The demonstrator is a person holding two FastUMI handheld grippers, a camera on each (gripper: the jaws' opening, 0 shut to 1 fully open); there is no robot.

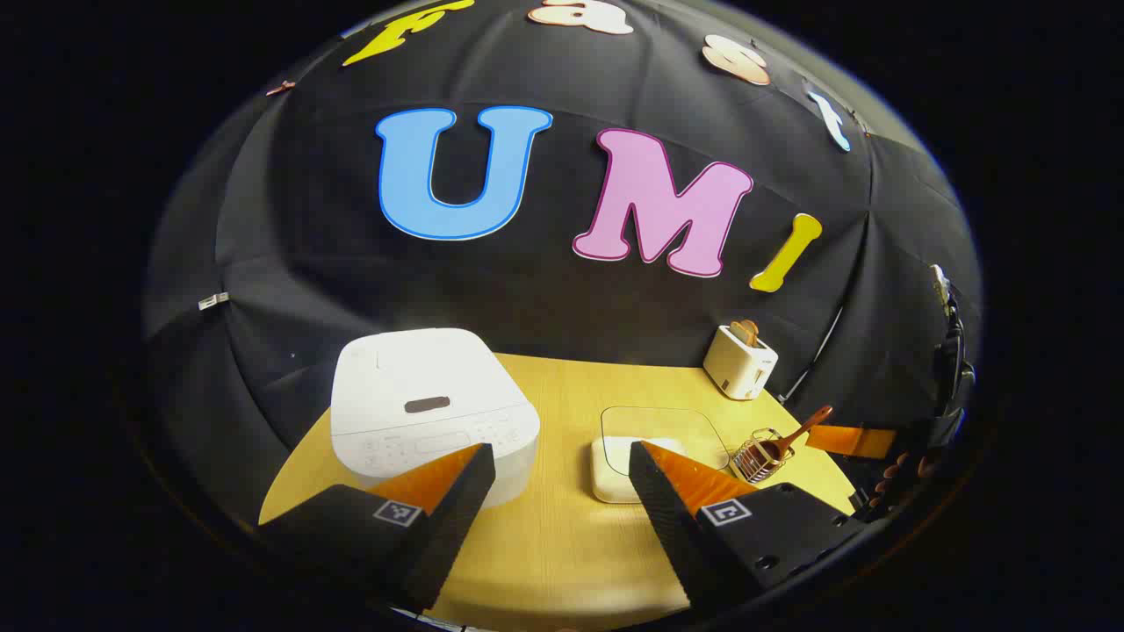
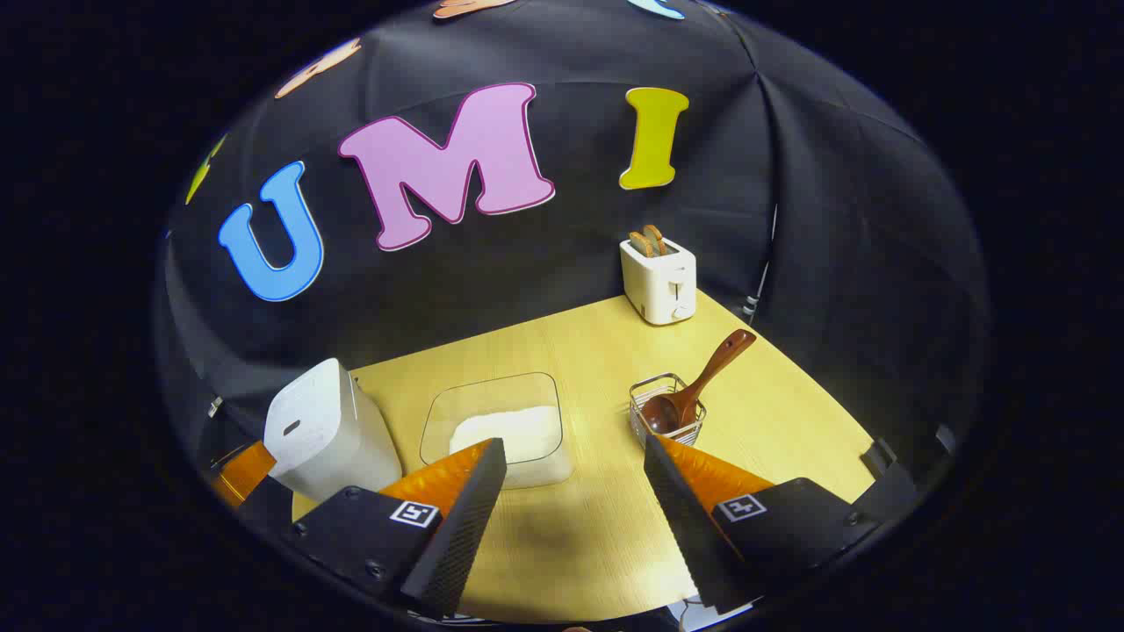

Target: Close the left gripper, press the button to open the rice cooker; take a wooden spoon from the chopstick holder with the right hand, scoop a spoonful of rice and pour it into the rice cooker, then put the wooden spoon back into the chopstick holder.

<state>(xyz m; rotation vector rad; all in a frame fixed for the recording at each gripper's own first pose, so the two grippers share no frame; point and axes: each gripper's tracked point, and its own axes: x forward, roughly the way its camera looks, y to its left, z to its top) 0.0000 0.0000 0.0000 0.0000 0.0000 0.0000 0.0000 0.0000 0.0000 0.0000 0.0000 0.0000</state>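
A white rice cooker (image 1: 430, 408) (image 2: 325, 434) stands on the wooden table with its lid down; a dark oval button (image 1: 428, 405) sits on top. My left gripper (image 1: 562, 461) hangs open just in front of it, nothing between the fingers. A clear glass container of white rice (image 1: 645, 452) (image 2: 509, 430) sits mid-table. To its right a wire chopstick holder (image 1: 762, 455) (image 2: 666, 412) carries a brown wooden spoon (image 1: 790, 436) (image 2: 698, 391), bowl down, handle leaning up to the right. My right gripper (image 2: 575, 456) is open above the table's near side, short of the container and holder.
A white toaster (image 1: 740, 360) (image 2: 659, 279) with bread slices in it stands at the table's far right corner. The other gripper's finger (image 1: 847, 439) (image 2: 241, 470) shows at the edge of each view. The table (image 2: 571, 535) ends close below both grippers.
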